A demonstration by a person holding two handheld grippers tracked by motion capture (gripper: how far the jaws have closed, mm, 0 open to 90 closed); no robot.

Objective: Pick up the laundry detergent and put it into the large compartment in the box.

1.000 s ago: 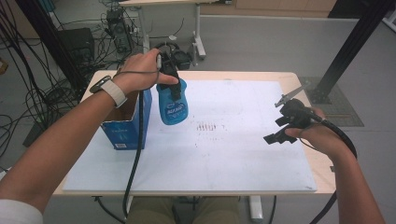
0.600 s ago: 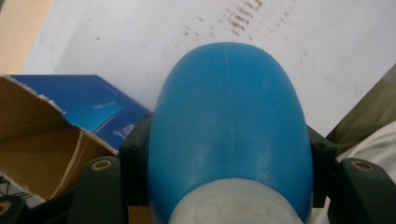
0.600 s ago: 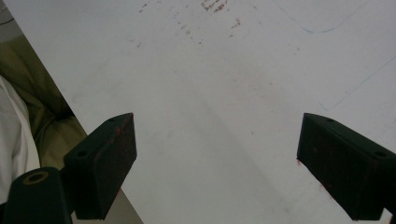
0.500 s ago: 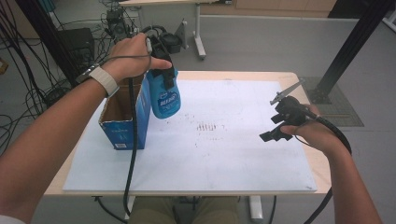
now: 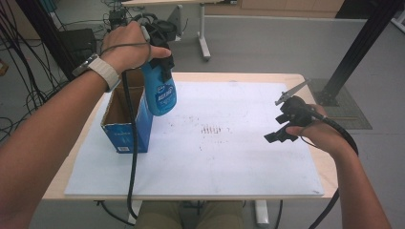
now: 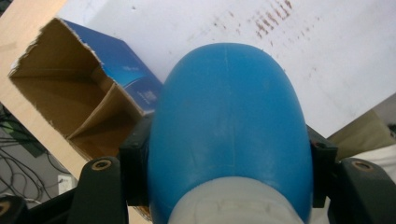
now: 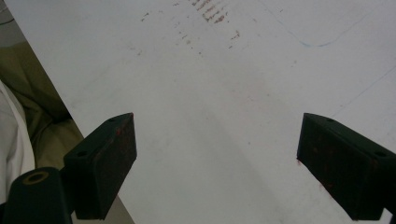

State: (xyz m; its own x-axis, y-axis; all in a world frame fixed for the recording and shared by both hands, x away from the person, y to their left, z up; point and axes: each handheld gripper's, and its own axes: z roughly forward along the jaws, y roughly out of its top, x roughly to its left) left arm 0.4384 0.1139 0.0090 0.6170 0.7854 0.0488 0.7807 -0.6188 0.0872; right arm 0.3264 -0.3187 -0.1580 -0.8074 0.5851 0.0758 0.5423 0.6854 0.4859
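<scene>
A blue plastic bottle (image 5: 161, 94) with a white label hangs in the air beside an open blue cardboard box (image 5: 125, 139). My left gripper (image 5: 157, 67) is shut on its upper part and points down from above. In the left gripper view the bottle (image 6: 229, 126) bulges between both black jaws, with the box (image 6: 122, 61) and its brown inside below and to the left. My right gripper (image 5: 280, 120) hovers over the right side of the white board (image 5: 229, 162). Its jaws (image 7: 217, 158) stand wide open with nothing between them.
The white board covers most of the wooden table (image 5: 239, 76) and carries faint brown marks (image 5: 212, 130) near its middle. A cable trails from each gripper. Cables, a black case and a metal stand lie on the floor beyond the table.
My left hand has lifted the bottle and carried it a little towards the box. The right hand has stayed where it was, jaws still open.
</scene>
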